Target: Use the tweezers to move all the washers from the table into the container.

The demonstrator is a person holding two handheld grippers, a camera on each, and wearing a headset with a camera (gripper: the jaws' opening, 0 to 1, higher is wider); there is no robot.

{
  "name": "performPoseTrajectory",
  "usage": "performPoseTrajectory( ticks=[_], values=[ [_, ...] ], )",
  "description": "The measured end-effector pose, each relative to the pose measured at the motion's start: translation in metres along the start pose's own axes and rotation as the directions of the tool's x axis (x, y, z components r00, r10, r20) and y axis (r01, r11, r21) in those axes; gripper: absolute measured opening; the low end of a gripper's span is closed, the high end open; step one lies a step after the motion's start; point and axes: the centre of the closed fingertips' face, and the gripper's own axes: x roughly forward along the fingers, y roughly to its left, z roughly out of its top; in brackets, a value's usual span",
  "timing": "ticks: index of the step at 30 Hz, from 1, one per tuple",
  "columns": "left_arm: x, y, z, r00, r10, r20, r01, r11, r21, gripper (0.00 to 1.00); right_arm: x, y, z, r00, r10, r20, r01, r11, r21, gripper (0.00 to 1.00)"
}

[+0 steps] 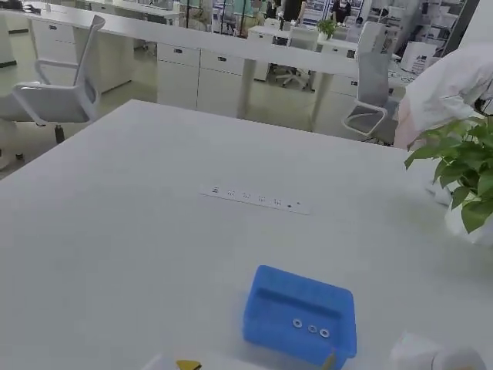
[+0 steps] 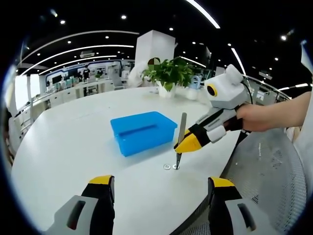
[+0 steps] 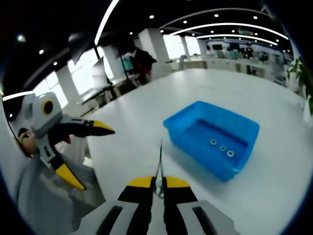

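Working at the broad white table (image 1: 115, 231), I have the blue container (image 1: 262, 327) standing close to the table's near edge. Three washers (image 1: 311, 329) lie in a short row on its floor, toward its near wall.

My right gripper (image 2: 188, 144) is clamped on the tweezers (image 2: 181, 132); in the right gripper view its two jaws stand pressed together around the shank. My left gripper (image 2: 161, 181) hangs over the near edge with its jaws wide apart and nothing between them.

The tweezers stand nearly upright, long axis leaning a little, points down. In the left gripper view their tip meets the table at a pair of washers (image 2: 167, 167) lying flat, side by side and just apart. The tip sits at the right-hand one of the two. I cannot tell whether the points have closed on it or merely touch it; it is too small to read.

That is the relation the next move turns on, as I judge it. The pair lies on the near side of the container, close to its wall, so the carry is short: up, over the near rim, then down. The right gripper is the nearer tool by far. The lift would need to be straight, since a thin washer held by its edge could slip free.
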Motion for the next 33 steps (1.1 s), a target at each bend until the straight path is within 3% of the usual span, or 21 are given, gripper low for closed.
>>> performPoseTrajectory(
  ticks=[4, 5, 7, 10, 14, 16, 22, 24, 27, 33],
  values=[
    [0.0, 0.0, 0.0, 1.0, 0.002, 0.001, -0.002, 1.0, 0.0, 0.79, 0.0, 0.006, 0.0, 1.0, 0.0, -0.007, 0.0, 0.997, -0.072, 0.04],
    [0.0, 0.0, 0.0, 1.0, 0.004, 0.0, -0.004, 1.0, 0.002, 0.79, 0.0, 0.008, -0.001, 0.9999, -0.002, -0.015, 0.0, 0.992, -0.13, 0.04],
    [0.0, 0.001, 0.0, 1.0, 0.004, -0.001, -0.004, 1.0, 0.003, 0.78, 0.0, 0.012, -0.002, 0.9996, 0.002, -0.029, -0.008, 0.984, -0.18, 0.04],
    [0.0, 0.001, 0.0, 1.0, 0.006, -0.001, -0.006, 1.0, 0.006, 0.78, 0.0, 0.018, -0.005, 0.9982, 0.004, -0.059, -0.021, 0.957, -0.291, 0.04],
    [0.0, 0.001, 0.0, 1.0, 0.007, -0.001, -0.007, 1.0, 0.007, 0.78, 0.001, 0.021, -0.006, 0.9981, 0.011, -0.061, -0.031, 0.945, -0.325, 0.04],
    [0.0, 0.002, 0.0, 1.0, 0.009, -0.002, -0.009, 1.0, 0.007, 0.78, 0.001, 0.02, -0.005, 0.998, 0.002, -0.063, -0.024, 0.932, -0.362, 0.03],
    [-0.001, 0.002, -0.001, 0.9999, 0.012, -0.005, -0.012, 1.0, 0.007, 0.78, -0.002, 0.014, -0.005, 0.9992, 0.004, -0.04, -0.015, 0.954, -0.299, 0.02],
    [-0.001, 0.002, -0.001, 0.9999, 0.012, -0.005, -0.012, 1.0, 0.005, 0.78, -0.002, 0.012, -0.003, 0.9998, 0.004, -0.02, -0.008, 0.972, -0.237, 0.03],
    [-0.001, 0.003, 0.0, 0.9999, 0.013, -0.003, -0.013, 1.0, 0.006, 0.78, -0.004, 0.008, 0.0, 0.9999, -0.008, -0.01, 0.005, 0.974, -0.226, 0.04],
    [0.0, 0.002, -0.001, 0.9999, 0.009, -0.008, -0.008, 1.0, 0.012, 0.77, 0.001, 0.009, -0.004, 0.9996, 0.021, -0.018, -0.025, 0.976, -0.215, 0.05]
  ],
)
